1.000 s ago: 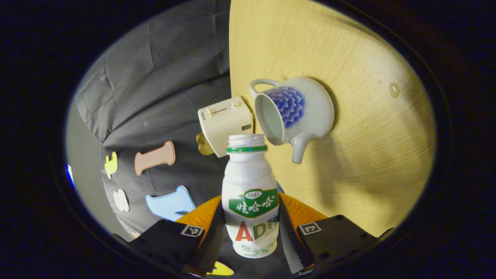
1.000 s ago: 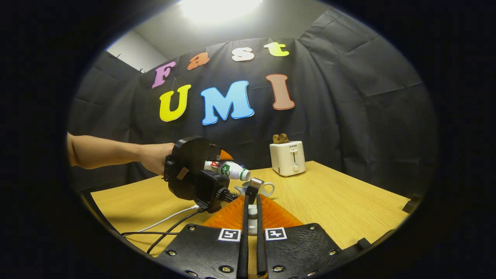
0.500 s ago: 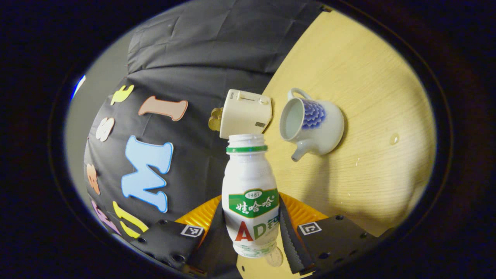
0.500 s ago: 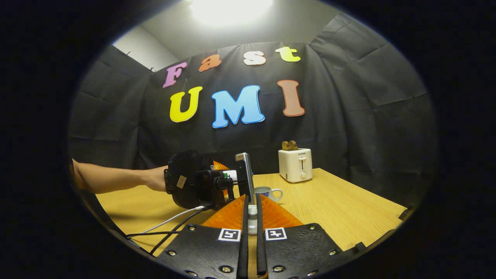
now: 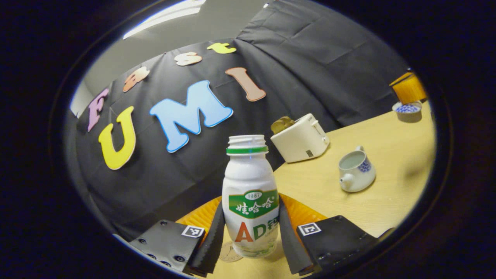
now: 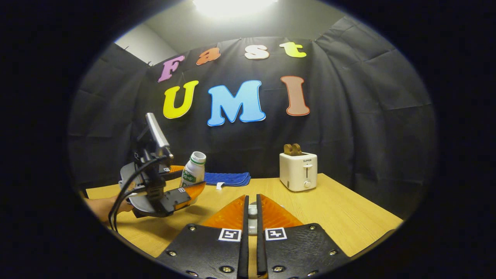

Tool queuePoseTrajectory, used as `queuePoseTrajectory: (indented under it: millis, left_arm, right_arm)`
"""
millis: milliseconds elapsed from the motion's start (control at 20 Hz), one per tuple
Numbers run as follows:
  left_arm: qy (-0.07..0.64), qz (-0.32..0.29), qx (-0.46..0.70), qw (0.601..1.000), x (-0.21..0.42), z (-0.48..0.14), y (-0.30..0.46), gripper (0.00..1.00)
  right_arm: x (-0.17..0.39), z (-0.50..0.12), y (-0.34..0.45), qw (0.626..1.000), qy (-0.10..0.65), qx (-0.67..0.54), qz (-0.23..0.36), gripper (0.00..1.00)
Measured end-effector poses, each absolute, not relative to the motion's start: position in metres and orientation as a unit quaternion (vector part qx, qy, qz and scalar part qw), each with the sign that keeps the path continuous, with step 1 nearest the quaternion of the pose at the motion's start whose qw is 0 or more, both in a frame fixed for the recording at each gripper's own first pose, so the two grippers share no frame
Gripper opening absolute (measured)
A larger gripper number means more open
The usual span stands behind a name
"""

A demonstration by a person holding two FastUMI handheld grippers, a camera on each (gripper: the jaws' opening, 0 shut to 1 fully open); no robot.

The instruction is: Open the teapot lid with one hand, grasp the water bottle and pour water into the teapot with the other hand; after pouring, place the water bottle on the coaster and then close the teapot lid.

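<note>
Left hand-held gripper (image 5: 251, 236) clamped the water bottle (image 5: 250, 197) above the coaster (image 5: 229, 252); recommended lowering upright, centred, before release.

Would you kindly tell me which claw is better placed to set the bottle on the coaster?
Left. The left claw grips the water bottle upright, with the coaster showing just below it; the right claw is pinching the teapot lid.

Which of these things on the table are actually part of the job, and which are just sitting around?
Part of the job: water bottle in the left gripper, teapot, teapot lid in the right gripper, coaster.

Just lying about: toaster, blue cloth.
</note>
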State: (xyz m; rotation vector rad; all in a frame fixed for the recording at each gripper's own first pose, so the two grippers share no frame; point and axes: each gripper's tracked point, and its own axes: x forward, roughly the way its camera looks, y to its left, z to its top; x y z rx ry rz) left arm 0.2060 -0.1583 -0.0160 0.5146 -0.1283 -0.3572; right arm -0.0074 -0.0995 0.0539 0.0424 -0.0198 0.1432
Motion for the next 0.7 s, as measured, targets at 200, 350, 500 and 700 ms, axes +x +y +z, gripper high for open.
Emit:
queuePoseTrajectory:
  millis: [200,350,500,700]
  left_arm:
    - [-0.061,-0.181,0.115,0.975,0.211,-0.010,-0.154,0.73]
    - [-0.060,-0.170,0.068,0.981,0.212,-0.009,-0.146,0.73]
    - [-0.058,-0.150,0.043,0.986,0.215,-0.009,-0.140,0.78]
    - [-0.053,-0.138,0.018,0.989,0.217,-0.008,-0.133,0.78]
  right_arm:
    - [0.060,0.049,-0.097,0.997,0.022,0.042,0.063,0.08]
    - [0.090,0.037,-0.100,0.997,0.046,0.043,0.048,0.08]
    - [0.105,0.024,-0.100,0.996,0.059,0.046,0.043,0.08]
    - [0.116,0.011,-0.103,0.997,0.061,0.020,0.032,0.08]
